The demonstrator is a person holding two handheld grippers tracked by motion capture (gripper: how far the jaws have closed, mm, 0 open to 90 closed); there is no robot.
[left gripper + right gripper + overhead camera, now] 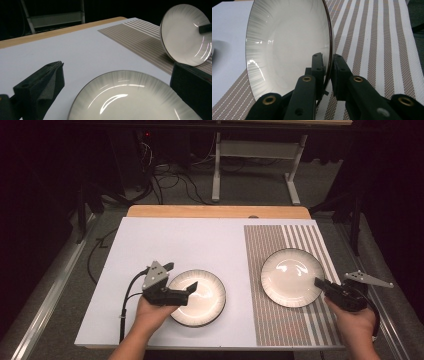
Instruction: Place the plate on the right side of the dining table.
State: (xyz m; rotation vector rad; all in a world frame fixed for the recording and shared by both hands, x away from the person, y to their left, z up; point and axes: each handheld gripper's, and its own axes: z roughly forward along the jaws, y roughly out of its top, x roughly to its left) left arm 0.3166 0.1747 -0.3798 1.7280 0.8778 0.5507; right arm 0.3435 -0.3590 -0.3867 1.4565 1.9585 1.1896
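We count two white plates and two tools. Nearest, the left plate (198, 297) lies flat on the white tabletop (165, 245); our left tool (181, 281) hovers at its left rim with jaws spread wide, grasping nothing. To the right, our right tool (320, 283) is clenched on the near-right rim of the right plate (292, 277), tilted up over the one striped mat (295, 240) beyond.
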